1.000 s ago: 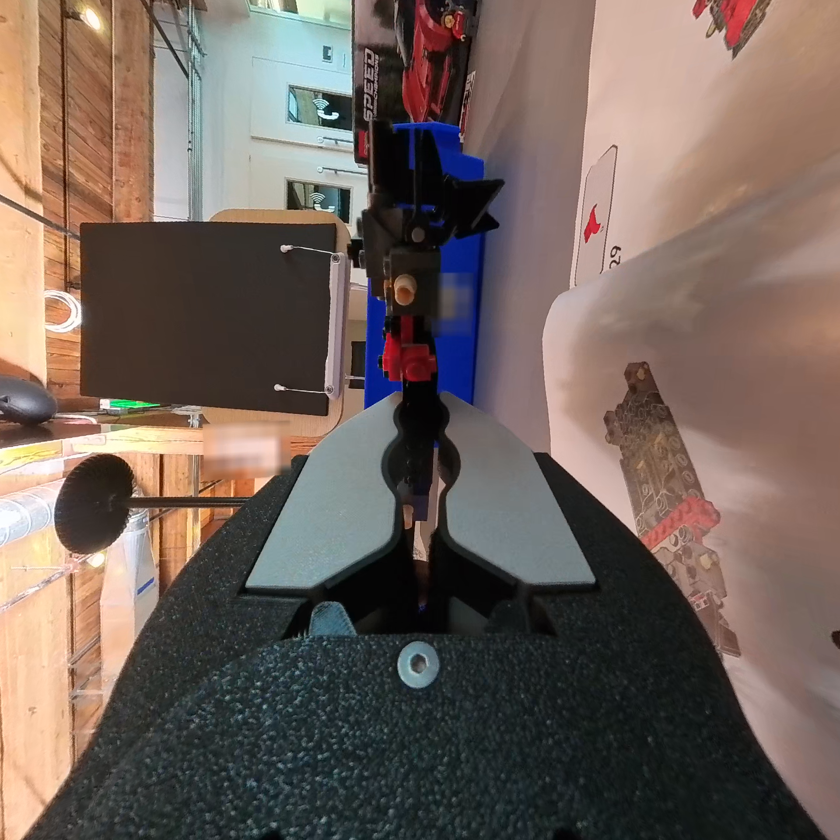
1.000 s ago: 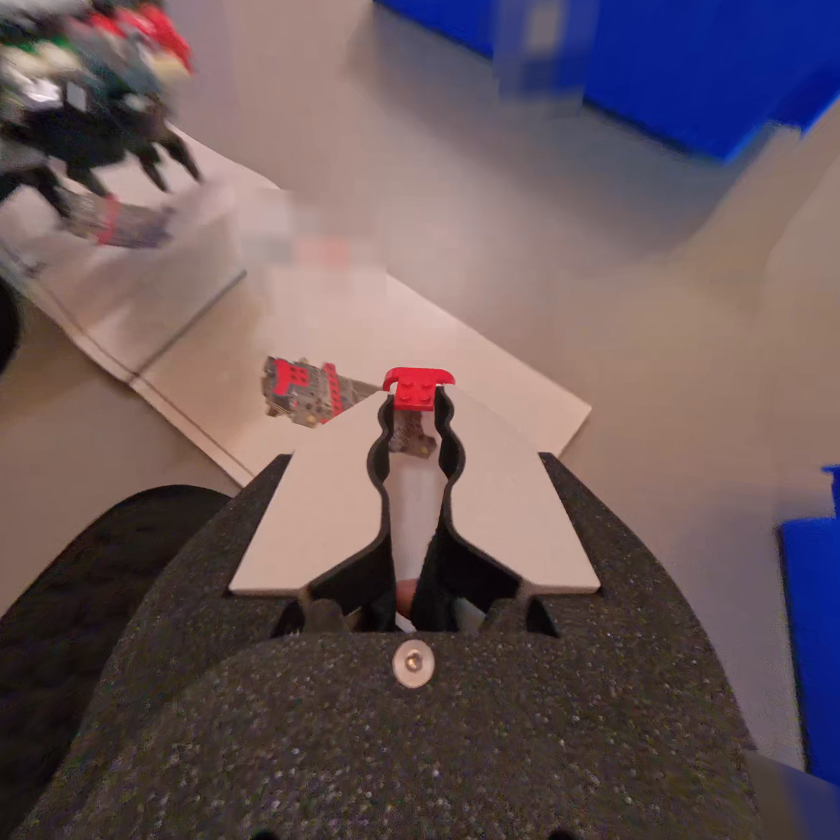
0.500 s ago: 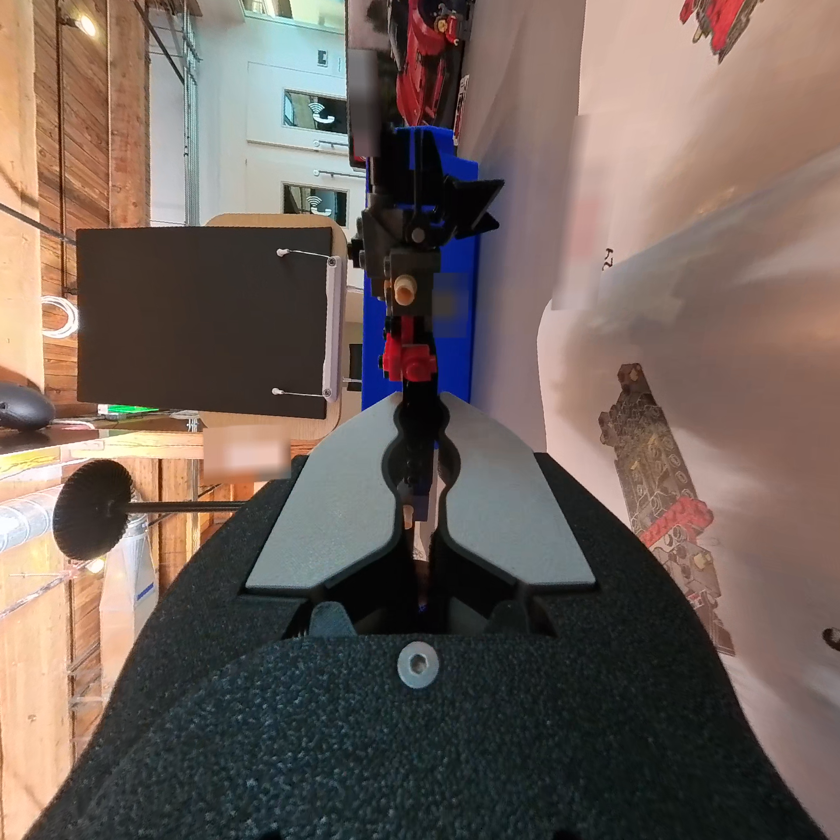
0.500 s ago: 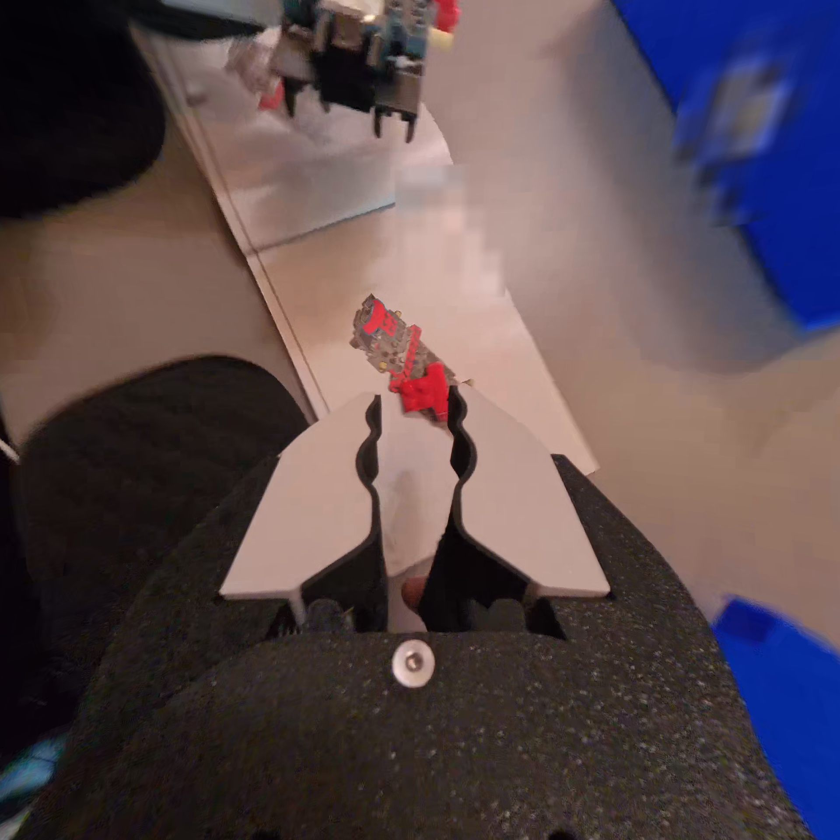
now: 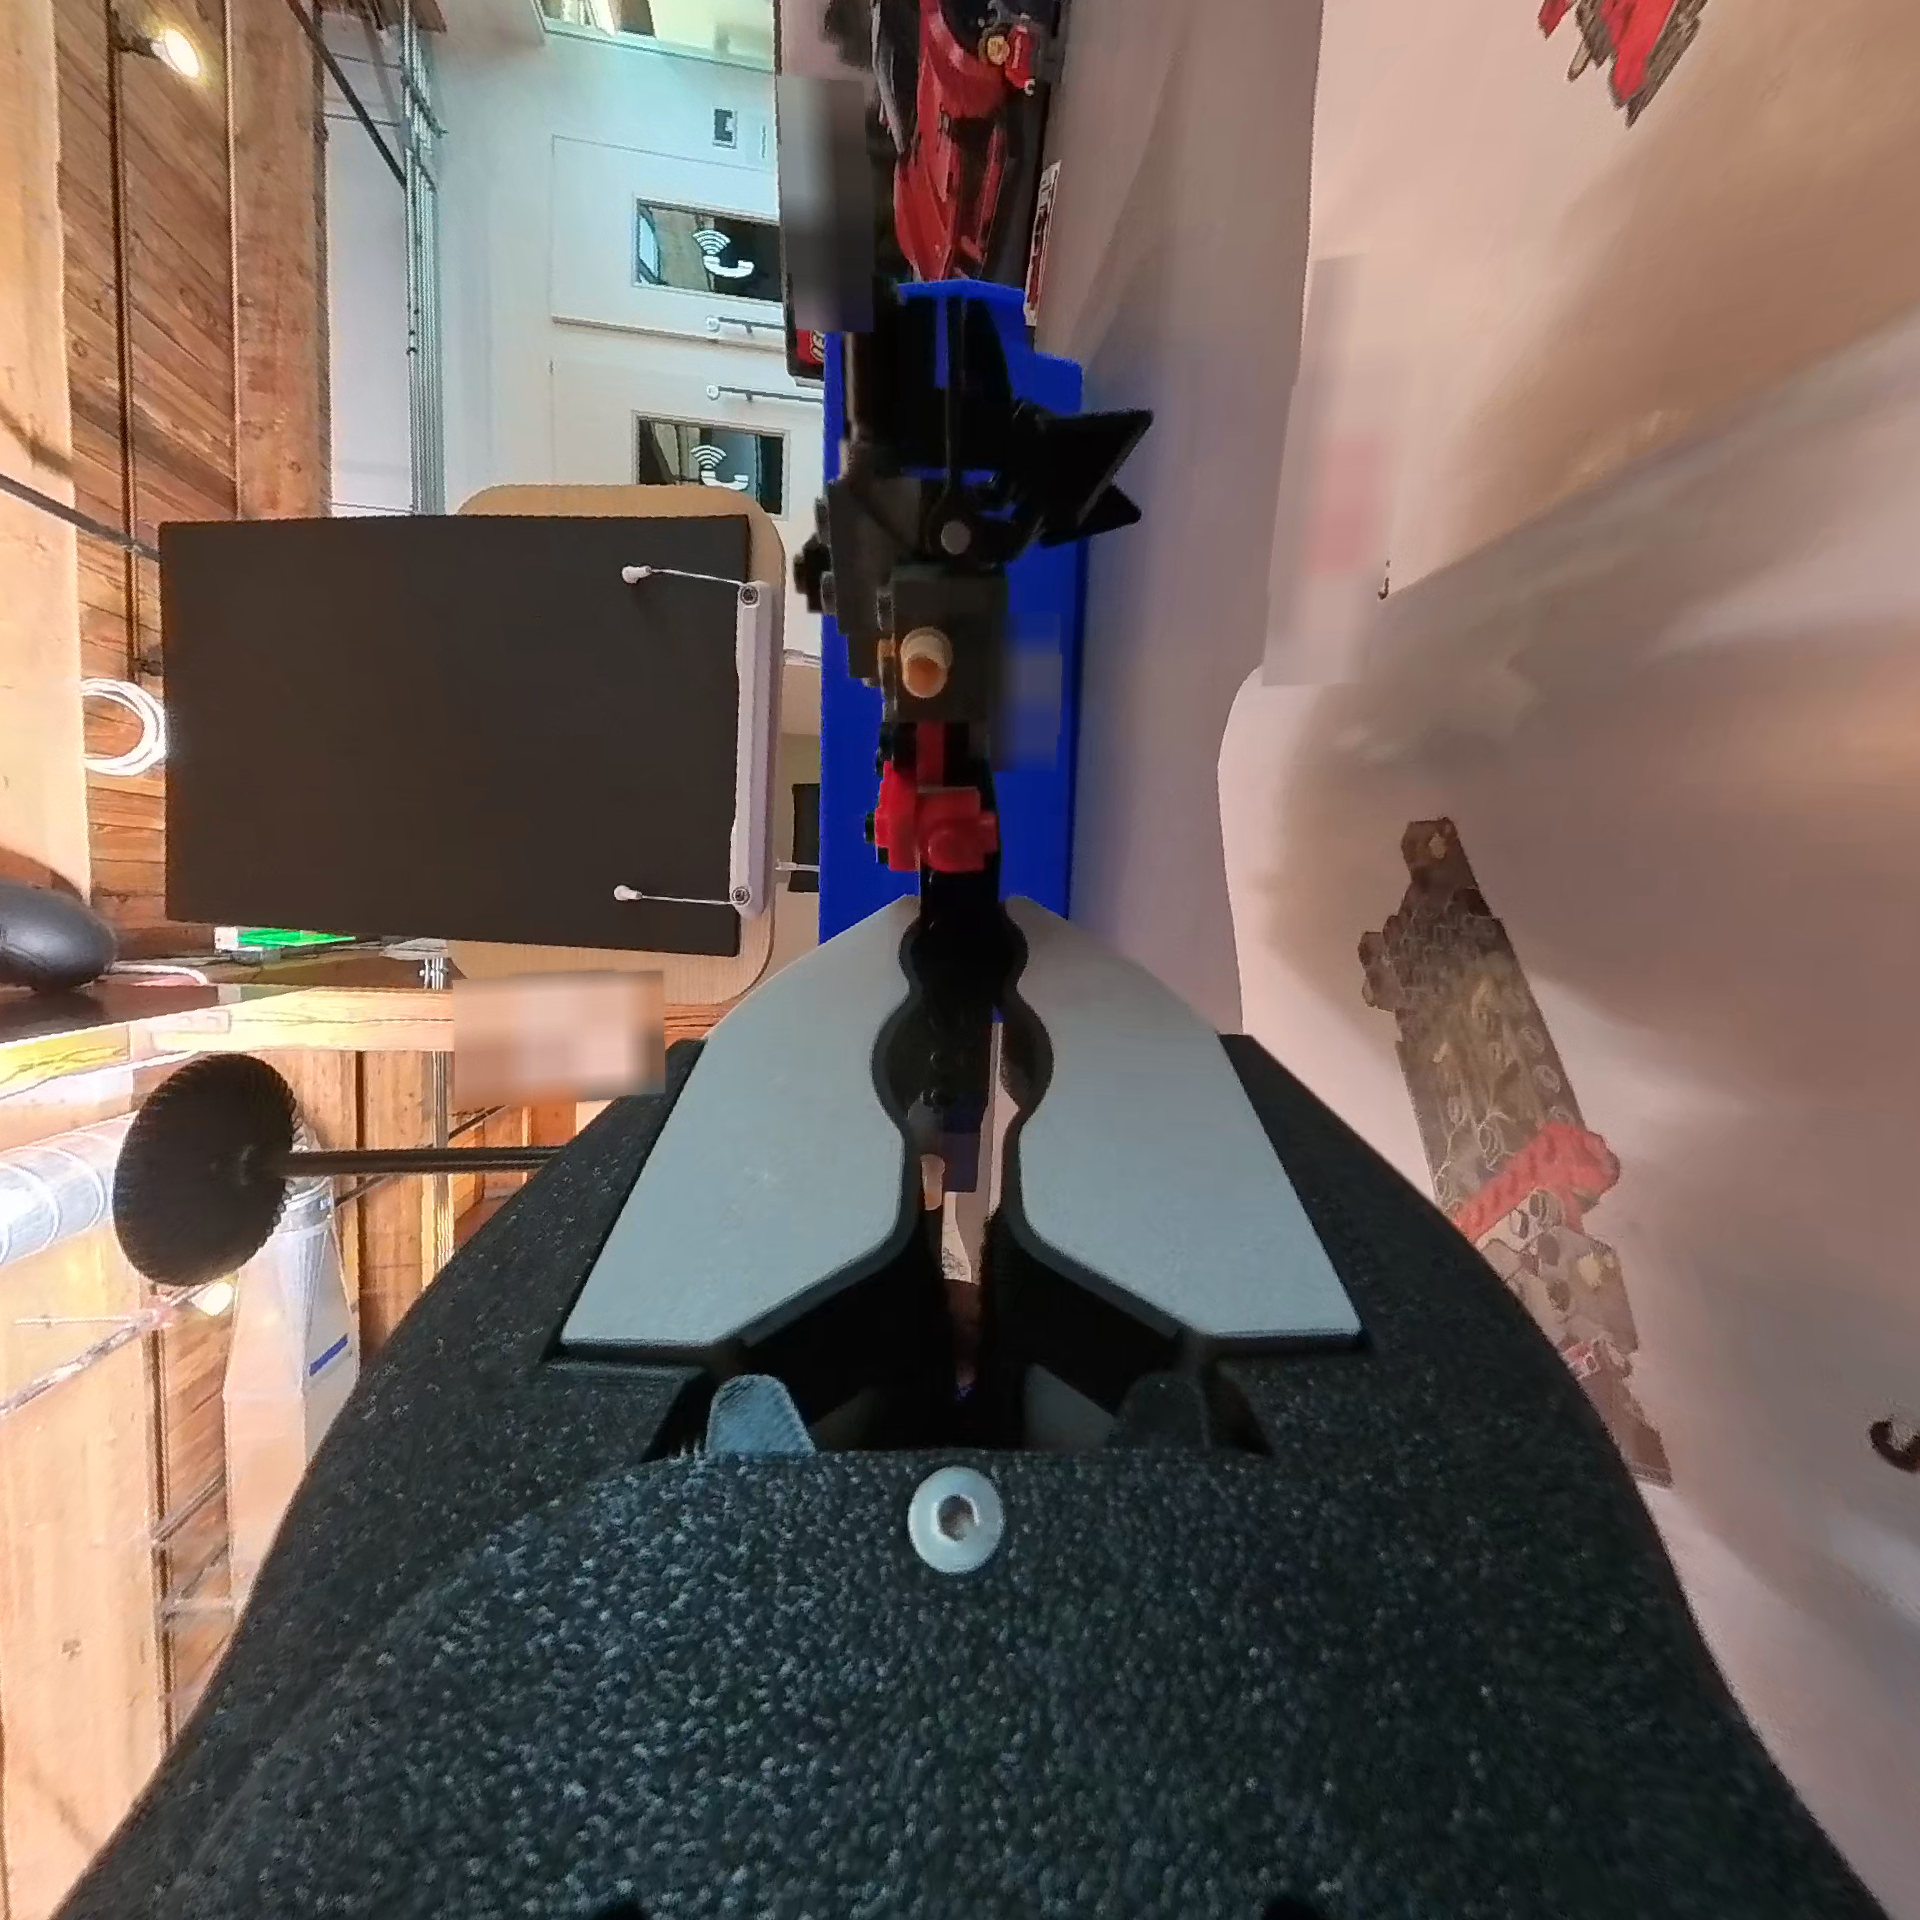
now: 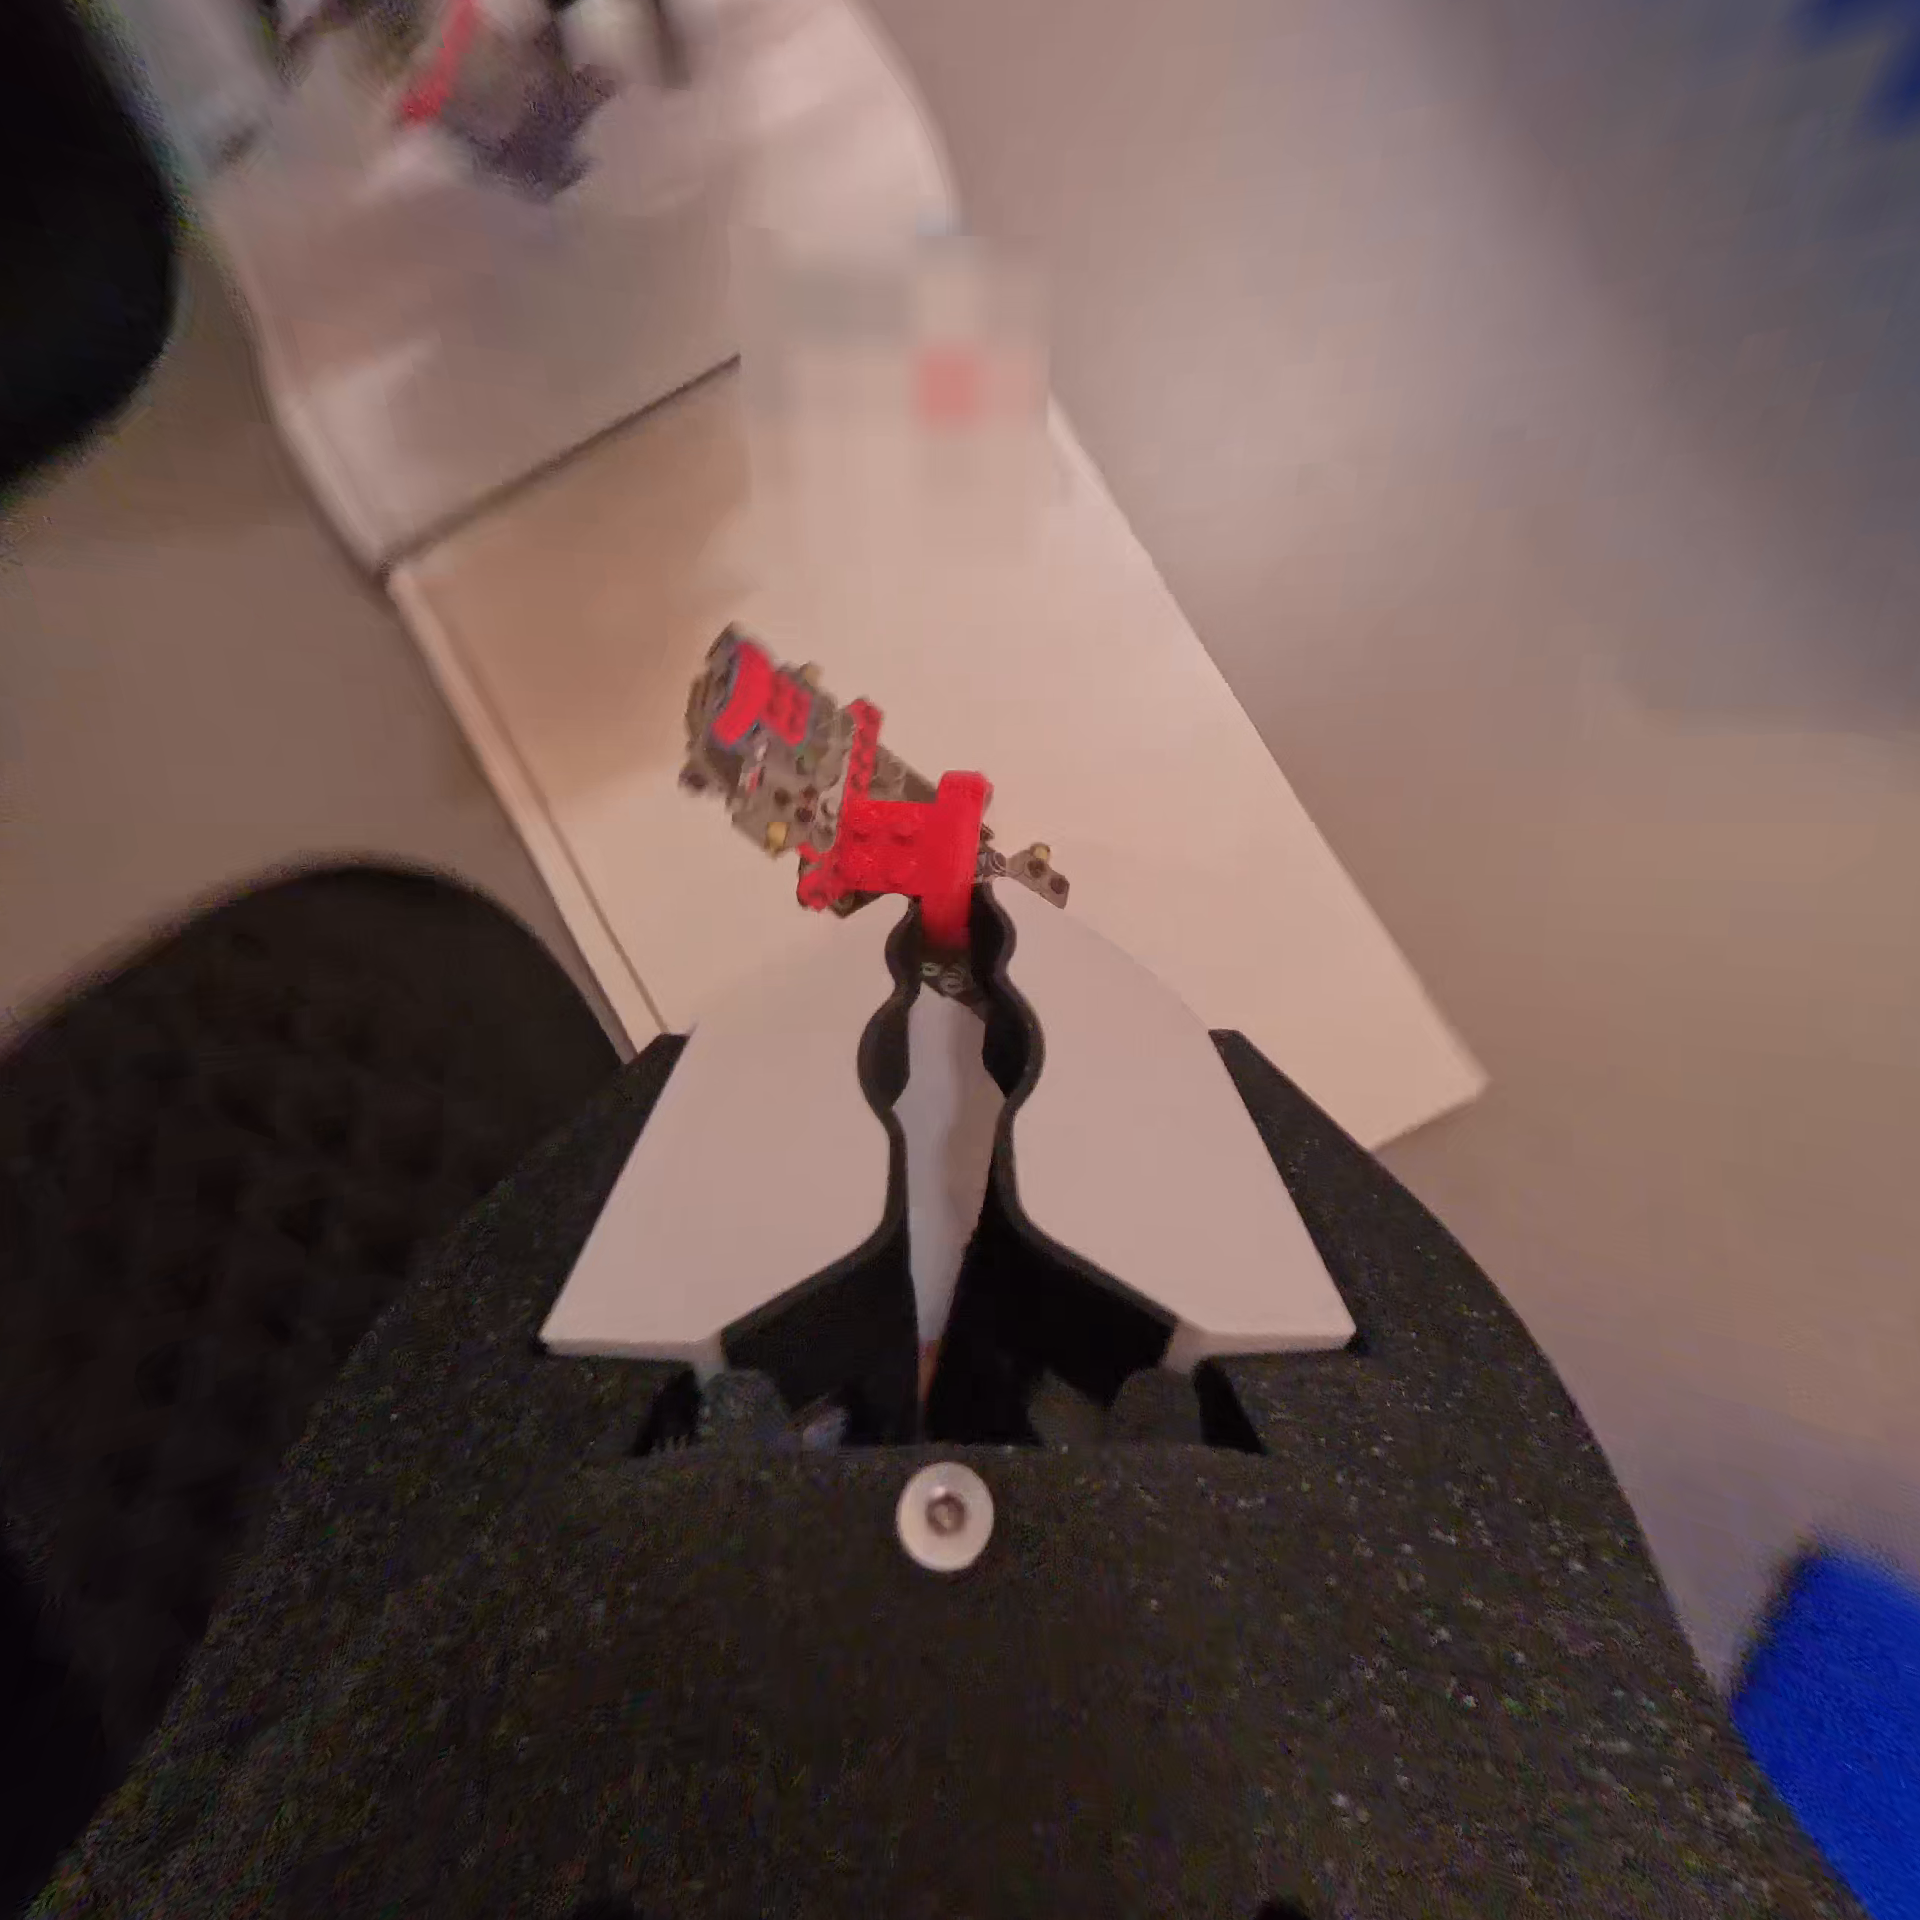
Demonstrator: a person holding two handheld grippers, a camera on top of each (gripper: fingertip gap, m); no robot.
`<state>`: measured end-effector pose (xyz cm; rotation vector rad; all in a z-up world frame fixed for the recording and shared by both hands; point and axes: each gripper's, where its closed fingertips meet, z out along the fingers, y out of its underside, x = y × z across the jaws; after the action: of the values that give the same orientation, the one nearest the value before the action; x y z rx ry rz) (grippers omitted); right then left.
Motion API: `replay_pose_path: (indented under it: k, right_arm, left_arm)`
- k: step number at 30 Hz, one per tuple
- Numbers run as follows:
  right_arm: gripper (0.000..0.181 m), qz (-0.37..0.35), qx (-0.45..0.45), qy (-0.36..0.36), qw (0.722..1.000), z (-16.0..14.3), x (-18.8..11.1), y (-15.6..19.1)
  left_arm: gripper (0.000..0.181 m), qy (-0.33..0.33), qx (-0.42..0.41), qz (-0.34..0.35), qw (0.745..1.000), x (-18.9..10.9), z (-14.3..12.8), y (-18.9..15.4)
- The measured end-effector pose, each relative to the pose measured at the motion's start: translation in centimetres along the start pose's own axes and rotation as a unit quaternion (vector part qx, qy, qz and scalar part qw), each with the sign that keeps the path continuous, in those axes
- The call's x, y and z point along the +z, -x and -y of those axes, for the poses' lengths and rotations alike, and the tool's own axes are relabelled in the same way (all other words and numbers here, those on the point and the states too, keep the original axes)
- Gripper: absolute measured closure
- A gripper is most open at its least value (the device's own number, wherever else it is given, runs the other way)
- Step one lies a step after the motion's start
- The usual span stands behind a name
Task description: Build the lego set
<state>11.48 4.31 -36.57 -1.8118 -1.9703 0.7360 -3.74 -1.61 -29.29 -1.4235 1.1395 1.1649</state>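
My left gripper is shut on a black, grey and red lego chassis, held edge-on so it sticks out past the fingertips, with a tan pin on its side. The view is rolled sideways. My right gripper is shut on a small red lego piece, which juts out left of the fingertips above the open instruction booklet. The booklet also shows at the right of the left wrist view. The chassis is only a blur at the top left of the right wrist view.
A blue tray and the lego set's box stand beyond the chassis. A black panel and a wooden wall are at the left. Another blue tray corner is at the lower right. The left gripper's black body fills the lower left. My right fingertips sit around 20 centimeters from my left ones.
My right gripper has swung and rolled over the booklet, and the red piece now lies turned to the left in its tips. My left gripper holds the chassis nearly still.
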Motion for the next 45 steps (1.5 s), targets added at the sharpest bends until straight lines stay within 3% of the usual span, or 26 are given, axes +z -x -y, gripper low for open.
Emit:
replay_pose_path:
  k: [2,3,6,9,11,14,17,20,26,39,45]
  right_arm:
    - [0.172,-0.011,0.148,-0.017,0.989,0.3,0.2,1.1]
    - [0.168,0.014,0.18,-0.029,0.983,0.7,0.4,2.6]
    - [0.153,0.02,0.174,-0.027,0.984,1.2,0.5,4.7]
    - [0.14,0.011,0.077,-0.025,0.997,2.0,-0.5,4.0]
    - [0.137,0.036,-0.043,-0.04,0.998,3.0,-1.4,3.7]
    - [0.137,0.055,-0.249,-0.039,0.966,2.8,-1.2,2.8]
    - [0.137,0.077,-0.326,0.0,0.942,1.5,0.5,1.5]
    - [0.138,0.135,-0.312,-0.027,0.94,2.1,0.7,2.3]
    - [0.143,0.185,-0.244,-0.058,0.95,2.0,0.4,3.3]
    - [0.149,0.147,-0.167,-0.091,0.971,1.8,1.4,3.2]
    - [0.149,0.083,-0.09,-0.139,0.983,4.0,-1.0,1.7]
  left_arm:
    - [0.173,-0.001,-0.002,-0.002,1.0,0.0,0.0,-0.1]
    - [0.173,0.0,-0.002,-0.002,1.0,0.0,0.0,-0.1]
    - [0.173,0.002,-0.005,-0.004,1.0,0.1,-0.1,-0.1]
    - [0.173,0.0,-0.003,-0.003,1.0,0.0,0.0,-0.1]
    - [0.173,0.0,-0.001,-0.001,1.0,0.0,0.0,0.0]
    - [0.173,0.005,0.001,0.002,1.0,-0.1,-0.2,0.1]
    - [0.173,0.008,0.004,0.006,1.0,-0.1,-0.3,0.2]
    - [0.173,0.009,0.006,0.006,1.0,-0.1,-0.3,0.2]
    - [0.173,0.006,0.004,-0.001,1.0,0.0,-0.2,-0.1]
    - [0.173,0.007,0.003,-0.004,1.0,0.0,-0.3,-0.2]
    - [0.173,0.014,0.002,0.0,1.0,0.0,-0.4,0.0]
